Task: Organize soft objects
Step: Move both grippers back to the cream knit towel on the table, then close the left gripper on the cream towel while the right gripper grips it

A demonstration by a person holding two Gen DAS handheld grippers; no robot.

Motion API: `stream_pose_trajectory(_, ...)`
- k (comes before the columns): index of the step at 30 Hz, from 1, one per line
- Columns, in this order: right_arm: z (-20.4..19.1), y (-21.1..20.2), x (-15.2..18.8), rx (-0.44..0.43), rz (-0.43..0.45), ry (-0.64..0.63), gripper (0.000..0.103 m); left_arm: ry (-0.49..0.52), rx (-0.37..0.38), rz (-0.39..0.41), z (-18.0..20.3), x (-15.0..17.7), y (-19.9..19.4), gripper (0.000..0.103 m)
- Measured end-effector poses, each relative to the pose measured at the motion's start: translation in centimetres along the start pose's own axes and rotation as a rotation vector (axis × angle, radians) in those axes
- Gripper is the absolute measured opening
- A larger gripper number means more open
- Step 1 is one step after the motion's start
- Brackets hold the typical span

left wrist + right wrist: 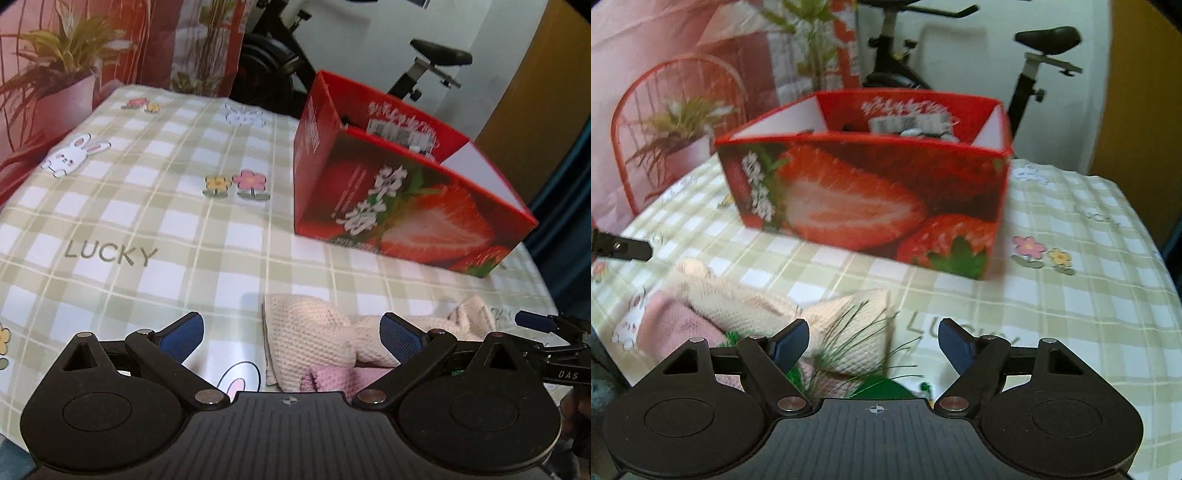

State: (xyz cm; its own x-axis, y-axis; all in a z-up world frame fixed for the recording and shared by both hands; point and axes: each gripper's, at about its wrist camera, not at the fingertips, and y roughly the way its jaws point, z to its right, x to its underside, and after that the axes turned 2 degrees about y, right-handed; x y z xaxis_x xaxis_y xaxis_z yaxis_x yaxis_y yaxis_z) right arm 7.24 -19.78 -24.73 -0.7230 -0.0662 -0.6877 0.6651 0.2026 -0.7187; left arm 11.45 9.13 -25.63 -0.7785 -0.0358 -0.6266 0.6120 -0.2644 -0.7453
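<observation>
A cream knitted soft piece lies on the checked tablecloth, on top of a pink knitted piece. My left gripper is open and empty, its jaws wide on either side of the cream piece's left end. In the right wrist view the cream piece and pink piece lie at lower left, with thin green grass-like strands over them. My right gripper is open and empty just above the cream piece's right corner. A red strawberry-print box stands open behind; it also shows in the left wrist view.
The box holds some dark and printed items, unclear. An exercise bike stands behind the table. A printed backdrop with plants hangs at the far left. The right gripper's tip shows at the left wrist view's right edge.
</observation>
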Motion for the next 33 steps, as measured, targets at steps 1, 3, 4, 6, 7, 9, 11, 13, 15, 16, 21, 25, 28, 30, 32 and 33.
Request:
stream_pose_trajectory(1, -0.2, 0.4, 0.0, -0.002, -0.006, -0.006, 0.073, -0.003, 0.005, -0.008, 0.0, 0.0, 0.3, 0.101)
stream_pose_trajectory(3, -0.3, 0.9, -0.2, -0.013, -0.016, -0.004, 0.066, -0.015, 0.024, -0.024, -0.3, 0.1, 0.8, 0.094)
stream_pose_trajectory(4, -0.2, 1.1, -0.4, -0.021, -0.018, 0.002, 0.064, -0.019, 0.035, -0.033, -0.4, 0.1, 1.0, 0.093)
stream_pose_trajectory(6, 0.0, 1.4, -0.9, -0.034, -0.017, 0.017, 0.064, -0.026, 0.054, -0.044, -0.5, 0.1, 1.5, 0.091)
stream_pose_trajectory(7, 0.2, 1.5, -1.2, -0.041, -0.02, 0.025, 0.064, -0.032, 0.061, -0.049, -0.7, 0.1, 1.6, 0.091)
stream_pose_trajectory(9, 0.8, 2.1, -1.8, -0.056, -0.037, 0.049, 0.064, -0.049, 0.061, -0.061, -1.0, 0.3, 2.1, 0.089)
stream_pose_trajectory(11, 1.3, 2.7, -2.3, -0.067, -0.057, 0.074, 0.063, -0.074, 0.062, -0.082, -1.4, 0.5, 2.6, 0.089)
stream_pose_trajectory(13, 1.6, 3.3, -2.6, -0.083, -0.076, 0.092, 0.061, -0.091, 0.069, -0.101, -1.7, 0.7, 3.1, 0.088)
stream_pose_trajectory(15, 1.7, 3.8, -2.9, -0.09, -0.085, 0.099, 0.061, -0.089, 0.07, -0.099, -1.7, 0.7, 3.3, 0.087)
stream_pose_trajectory(16, 1.7, 3.9, -3.0, -0.088, -0.085, 0.098, 0.061, -0.085, 0.076, -0.096, -1.7, 0.6, 3.4, 0.085)
stream_pose_trajectory(21, 1.6, 4.1, -3.3, -0.089, -0.078, 0.104, 0.061, -0.061, 0.118, -0.089, -1.1, -0.1, 4.1, 0.038)
stream_pose_trajectory(25, 1.9, 3.9, -3.4, -0.081, -0.071, 0.109, 0.061, -0.047, 0.098, -0.05, -0.9, -0.6, 4.1, 0.028)
stream_pose_trajectory(28, 2.4, 3.6, -3.3, -0.073, -0.06, 0.121, 0.061, -0.071, 0.063, -0.027, -1.8, -1.1, 3.8, 0.027)
stream_pose_trajectory(30, 2.6, 3.6, -3.3, -0.072, -0.057, 0.126, 0.06, -0.098, 0.021, -0.006, -2.8, -1.2, 3.4, 0.027)
stream_pose_trajectory(32, 2.6, 3.6, -3.4, -0.075, -0.056, 0.125, 0.06, -0.134, -0.022, 0.015, -4.0, -1.3, 3.0, 0.027)
stream_pose_trajectory(33, 2.5, 3.7, -3.5, -0.08, -0.059, 0.119, 0.06, -0.148, -0.041, 0.021, -4.6, -1.3, 2.8, 0.027)
